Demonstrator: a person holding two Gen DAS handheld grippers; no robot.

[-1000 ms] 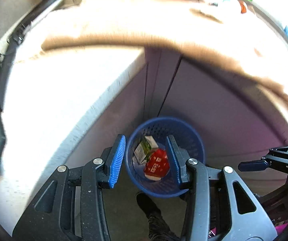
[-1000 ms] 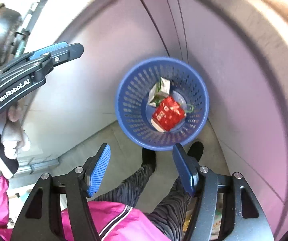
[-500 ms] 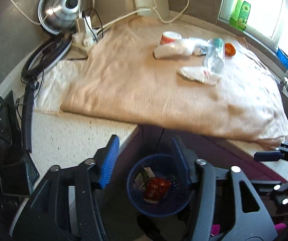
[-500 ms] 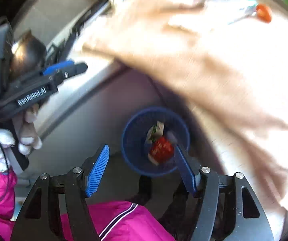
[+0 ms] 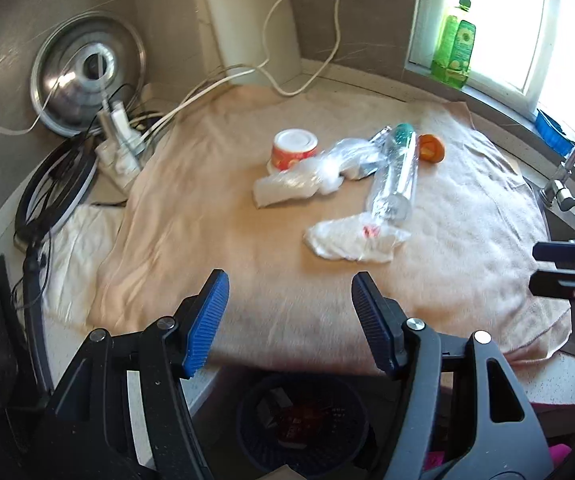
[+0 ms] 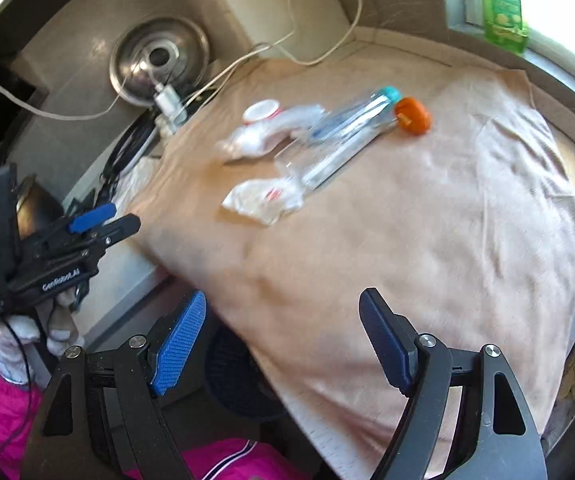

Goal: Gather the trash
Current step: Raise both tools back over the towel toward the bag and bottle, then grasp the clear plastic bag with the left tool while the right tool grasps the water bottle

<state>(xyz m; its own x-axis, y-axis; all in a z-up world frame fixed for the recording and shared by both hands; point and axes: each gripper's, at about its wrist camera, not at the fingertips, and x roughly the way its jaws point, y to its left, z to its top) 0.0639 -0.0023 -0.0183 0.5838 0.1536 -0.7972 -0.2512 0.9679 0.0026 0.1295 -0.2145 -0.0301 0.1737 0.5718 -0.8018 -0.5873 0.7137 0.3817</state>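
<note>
Partway: round blue plastic mesh basket [image 5: 301,428] below the bench edge, beneath the left gripper [image 5: 289,322], holds red and white cartons; clear plastic bottle [image 5: 395,172], crumpled white wrapper [image 5: 351,238], paper cup [image 5: 293,152], orange cap [image 5: 431,148] lie ahead of both grippers' empty, opening fingers; right gripper [image 6: 283,340].

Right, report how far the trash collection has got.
Done: cartons lie in the blue basket below the counter edge. In hand: nothing; left tool and right tool are empty, jaws opening. Left: cup, plastic bag, bottle, crumpled wrapper, orange cap.
</note>
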